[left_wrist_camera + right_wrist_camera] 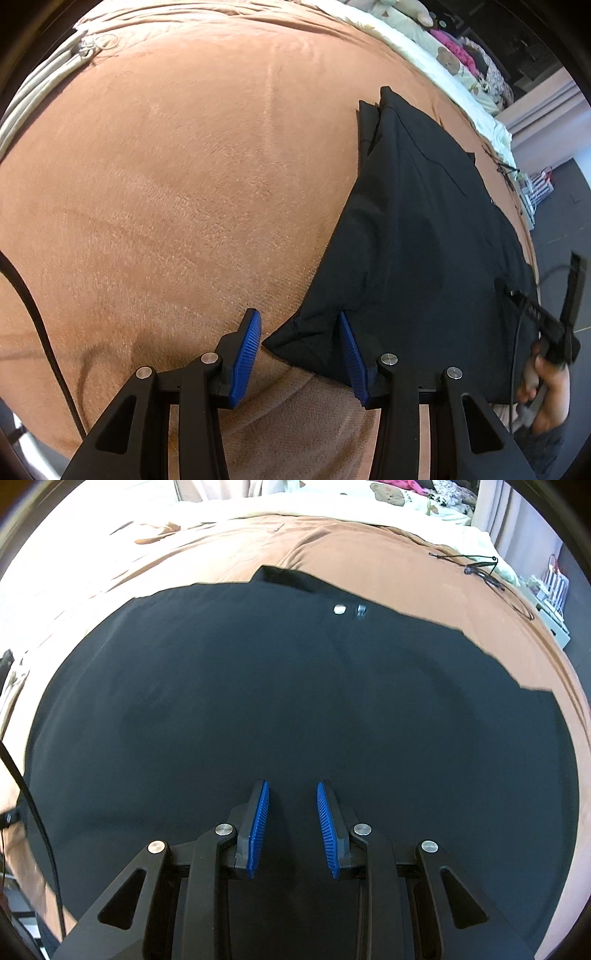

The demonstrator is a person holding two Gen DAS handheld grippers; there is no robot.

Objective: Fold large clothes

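Black trousers (pixel 258 701) lie spread on a brown blanket (pixel 184 184). A silver button (pixel 340 609) and a metal clasp (pixel 361 610) mark the waistband at the far edge. My right gripper (pixel 292 783) hovers over the near part of the trousers, jaws partly apart, with flat cloth beneath and nothing pinched. In the left wrist view the folded trousers (pixel 424 221) run along the right. My left gripper (pixel 298 314) is open around their near pointed corner (pixel 284 341). The right pad (pixel 351 354) rests against the cloth and the left pad (pixel 247 354) stands clear of it.
A hand (pixel 550 391) holds the other gripper at the trousers' right edge. A cream bear-print quilt (pixel 443 55) and piled clothes lie beyond the blanket. A thin black cable (pixel 480 566) sits at the far right. Beige cords (pixel 44 85) run along the left edge, and a striped rack (pixel 554 587) stands beside the bed.
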